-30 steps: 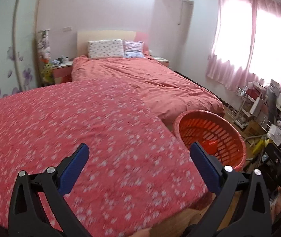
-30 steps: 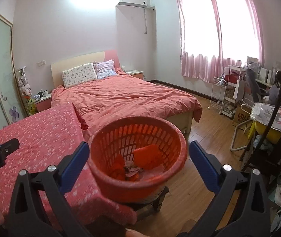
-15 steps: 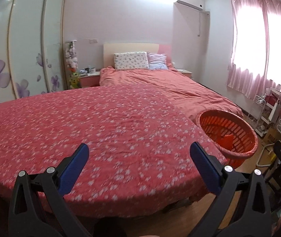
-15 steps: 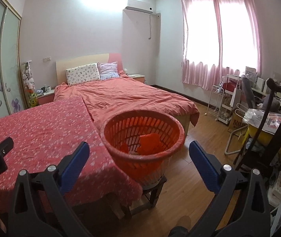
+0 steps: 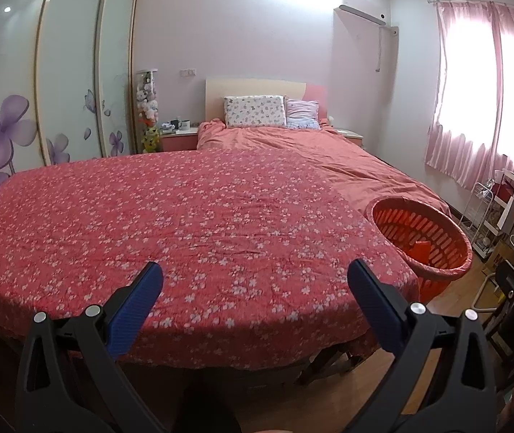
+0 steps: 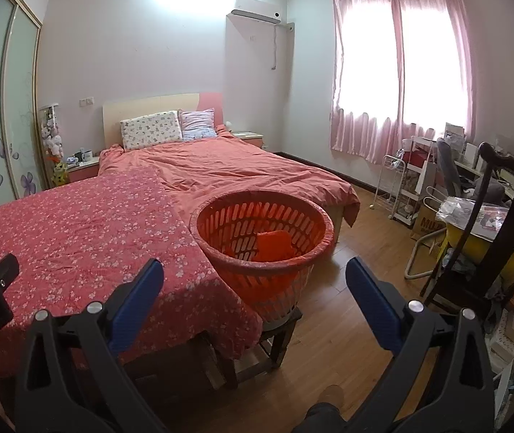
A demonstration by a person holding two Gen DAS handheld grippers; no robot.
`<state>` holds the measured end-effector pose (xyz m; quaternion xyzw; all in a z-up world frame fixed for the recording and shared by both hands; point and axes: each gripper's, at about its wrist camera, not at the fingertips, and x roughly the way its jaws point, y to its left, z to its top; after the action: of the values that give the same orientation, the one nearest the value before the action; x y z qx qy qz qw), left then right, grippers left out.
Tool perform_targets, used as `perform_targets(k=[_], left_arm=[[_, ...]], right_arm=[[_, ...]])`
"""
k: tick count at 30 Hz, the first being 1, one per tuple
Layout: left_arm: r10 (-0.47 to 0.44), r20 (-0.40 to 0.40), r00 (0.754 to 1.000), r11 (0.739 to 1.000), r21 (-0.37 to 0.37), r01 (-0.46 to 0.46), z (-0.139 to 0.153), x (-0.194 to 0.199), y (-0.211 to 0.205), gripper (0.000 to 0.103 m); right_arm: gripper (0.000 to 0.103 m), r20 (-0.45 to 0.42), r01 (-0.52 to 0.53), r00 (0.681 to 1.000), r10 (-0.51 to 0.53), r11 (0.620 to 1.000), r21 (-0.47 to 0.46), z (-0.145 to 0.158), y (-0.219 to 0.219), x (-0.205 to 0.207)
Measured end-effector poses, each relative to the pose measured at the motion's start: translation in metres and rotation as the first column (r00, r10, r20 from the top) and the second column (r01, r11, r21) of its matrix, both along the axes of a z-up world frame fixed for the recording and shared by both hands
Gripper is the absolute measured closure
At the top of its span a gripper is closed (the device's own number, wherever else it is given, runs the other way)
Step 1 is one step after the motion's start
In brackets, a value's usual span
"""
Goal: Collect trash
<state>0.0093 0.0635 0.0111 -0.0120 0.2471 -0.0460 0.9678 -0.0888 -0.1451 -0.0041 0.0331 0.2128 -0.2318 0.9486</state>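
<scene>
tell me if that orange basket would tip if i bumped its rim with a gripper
Probably, fairly easily. The orange basket is slotted plastic and holds little, so it likely weighs little. It sits on a small dark stool narrower than its rim, beside the floral-covered table, so a sideways push could topple it.

Each handheld gripper, left [image 5: 255, 285] and right [image 6: 255, 283], has 2 black plastic arms with triangular cut-outs, 2 silver screws per arm and ribbed blue pads [image 5: 136, 305]. The left gripper's black body carries white lettering, seen from the right wrist.
</scene>
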Motion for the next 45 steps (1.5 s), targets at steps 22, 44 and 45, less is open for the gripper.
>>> perform_targets(k=[22, 44, 45], left_arm=[[0.041, -0.042, 0.998, 0.999, -0.012, -0.042, -0.008, -0.015, 0.003, 0.002], [0.037, -0.052, 0.998, 0.998, -0.042, -0.039, -0.007, -0.014, 0.002, 0.002], [0.036, -0.051, 0.998, 0.998, -0.046, -0.039, -0.006, -0.014, 0.003, 0.002]], right_arm=[[0.004, -0.029, 0.045, 0.999, -0.046, 0.999, -0.02, -0.008, 0.008, -0.011], [0.004, -0.035, 0.042, 0.998, -0.043, 0.999, -0.02, -0.007, 0.007, -0.01], [0.004, -0.034, 0.043, 0.998, -0.043, 0.999, -0.02, -0.007, 0.007, -0.01]])
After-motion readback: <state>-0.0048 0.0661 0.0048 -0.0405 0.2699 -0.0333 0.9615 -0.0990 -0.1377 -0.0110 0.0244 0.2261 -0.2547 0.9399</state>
